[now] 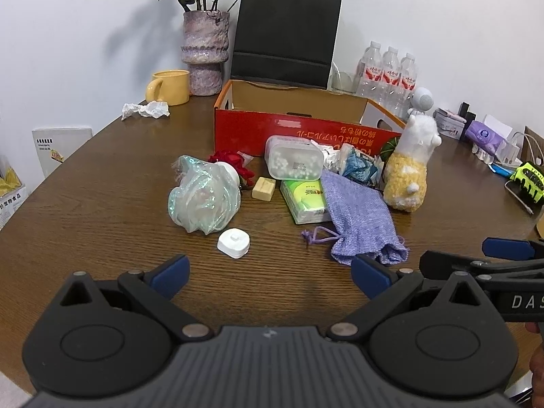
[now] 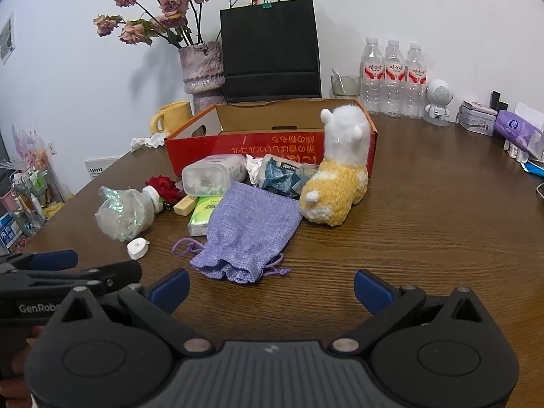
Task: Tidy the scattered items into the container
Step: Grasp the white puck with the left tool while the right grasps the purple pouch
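A red cardboard box (image 1: pixel 299 132) (image 2: pixel 272 148) stands open at the back of the brown table. In front of it lie scattered items: a purple knit pouch (image 1: pixel 357 217) (image 2: pixel 251 227), a yellow-and-white plush alpaca (image 1: pixel 411 166) (image 2: pixel 340 176), a clear tub of cotton swabs (image 1: pixel 294 161) (image 2: pixel 207 176), a green tissue pack (image 1: pixel 306 200) (image 2: pixel 202 216), a shiny plastic-wrapped bottle (image 1: pixel 204 197) (image 2: pixel 124 214), a small white cap-like piece (image 1: pixel 234 243) (image 2: pixel 137 248) and a tan block (image 1: pixel 263 188). My left gripper (image 1: pixel 270 277) and right gripper (image 2: pixel 272 289) hover near the table's front, both open and empty.
Behind the box stand a black paper bag (image 1: pixel 285 44), a vase of dried roses (image 1: pixel 204 54), a yellow mug (image 1: pixel 168 86), three water bottles (image 2: pixel 392 78) and a small white robot figure (image 2: pixel 438 102). A crumpled tissue (image 1: pixel 146 109) lies at the left. Small clutter lines the right edge.
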A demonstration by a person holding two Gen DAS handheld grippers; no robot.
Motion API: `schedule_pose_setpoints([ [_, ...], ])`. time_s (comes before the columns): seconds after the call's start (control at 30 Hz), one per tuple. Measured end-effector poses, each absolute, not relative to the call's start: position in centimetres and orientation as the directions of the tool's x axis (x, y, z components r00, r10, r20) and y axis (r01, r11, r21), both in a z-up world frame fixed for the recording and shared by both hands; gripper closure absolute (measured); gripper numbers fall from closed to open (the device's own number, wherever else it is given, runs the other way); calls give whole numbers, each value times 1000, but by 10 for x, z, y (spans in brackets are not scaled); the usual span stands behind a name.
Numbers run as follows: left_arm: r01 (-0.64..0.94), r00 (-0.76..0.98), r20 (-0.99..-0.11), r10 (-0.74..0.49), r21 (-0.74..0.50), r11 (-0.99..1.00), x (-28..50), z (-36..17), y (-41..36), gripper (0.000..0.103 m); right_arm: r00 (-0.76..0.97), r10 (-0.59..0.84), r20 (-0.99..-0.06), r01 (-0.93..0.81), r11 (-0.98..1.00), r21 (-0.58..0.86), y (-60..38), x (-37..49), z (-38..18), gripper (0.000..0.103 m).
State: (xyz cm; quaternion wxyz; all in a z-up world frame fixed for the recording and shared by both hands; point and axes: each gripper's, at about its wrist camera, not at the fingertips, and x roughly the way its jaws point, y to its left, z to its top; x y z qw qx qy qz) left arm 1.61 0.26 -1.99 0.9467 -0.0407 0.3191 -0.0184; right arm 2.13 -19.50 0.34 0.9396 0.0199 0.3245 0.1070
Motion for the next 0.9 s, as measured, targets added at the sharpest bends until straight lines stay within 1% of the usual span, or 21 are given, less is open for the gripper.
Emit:
schedule_pose_setpoints([
  [0.2,-5,790,-612,-32,-58,998,31,-28,7,0,771,213,-601,-200,976,90,-191,35,-3,0],
  [0.37,-1,791,-611,-27,-45,999,45,-32,13,6,764,239,-600,-232,968,90,-181,50,-7,1],
  [0.43,9,784,-619,-41,-54,999,51,-34,16,16,759,253,-600,-247,964,93,-176,57,-9,2],
  [0.47,12,780,-624,-45,-58,998,54,-35,18,17,758,253,-601,-250,964,91,-173,60,-10,3],
  [0.53,23,773,-631,-59,-66,998,59,-37,21,26,757,256,-601,-258,962,85,-167,67,-12,4],
  [0.57,32,768,-637,-69,-70,997,62,-38,22,28,754,258,-604,-261,962,85,-165,70,-14,5],
  [0.63,49,760,-644,-87,-77,996,67,-41,24,38,746,263,-611,-269,959,84,-160,76,-16,6],
  [0.67,59,755,-649,-97,-80,995,69,-42,24,40,744,264,-614,-272,959,82,-158,78,-17,6],
  [0.73,71,746,-656,-111,-87,994,73,-45,25,50,742,263,-617,-277,958,76,-154,81,-19,7],
  [0.77,77,745,-657,-115,-87,993,74,-47,24,53,740,264,-619,-280,957,73,-153,83,-20,8],
  [0.83,85,748,-654,-114,-75,994,75,-48,24,54,738,262,-622,-280,957,71,-152,85,-22,10],
  [0.9,85,751,-651,-112,-73,994,76,-49,24,57,739,259,-623,-274,959,73,-152,86,-24,18],
])
